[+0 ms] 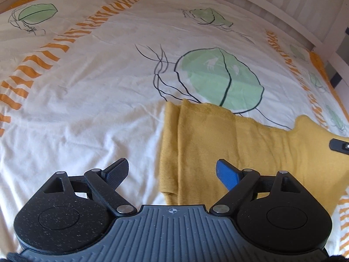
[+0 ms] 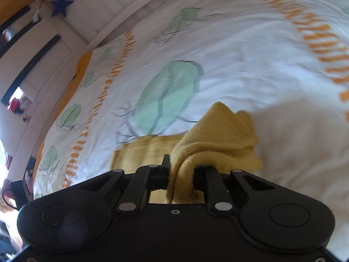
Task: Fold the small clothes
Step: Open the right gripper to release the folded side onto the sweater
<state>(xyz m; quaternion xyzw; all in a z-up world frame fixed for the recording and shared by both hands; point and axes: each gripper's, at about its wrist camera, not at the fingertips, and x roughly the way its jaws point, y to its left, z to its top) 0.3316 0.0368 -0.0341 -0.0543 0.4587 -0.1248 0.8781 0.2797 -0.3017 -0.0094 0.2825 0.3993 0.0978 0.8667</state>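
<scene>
Both tools are over the bed. Left hand-held gripper [image 1: 172, 174] hovers with its fingers spread wide apart, gripping nothing; the mustard-yellow garment [image 1: 218, 144] lies flat on the duvet [image 1: 91, 91] just ahead, its folded left edge running between the two fingertips. Right hand-held gripper [image 2: 182, 171] is clamped tight on a bunched corner of that same garment [image 2: 218, 139], lifting the cloth off the printed duvet [image 2: 240, 65]. Behind runs a white bed rail [image 2: 130, 2], with a blue star [image 2: 62, 4] hanging.

Probably a bedroom: patterned duvet [image 1: 109, 87], white bedframe [image 1: 294, 17].
</scene>
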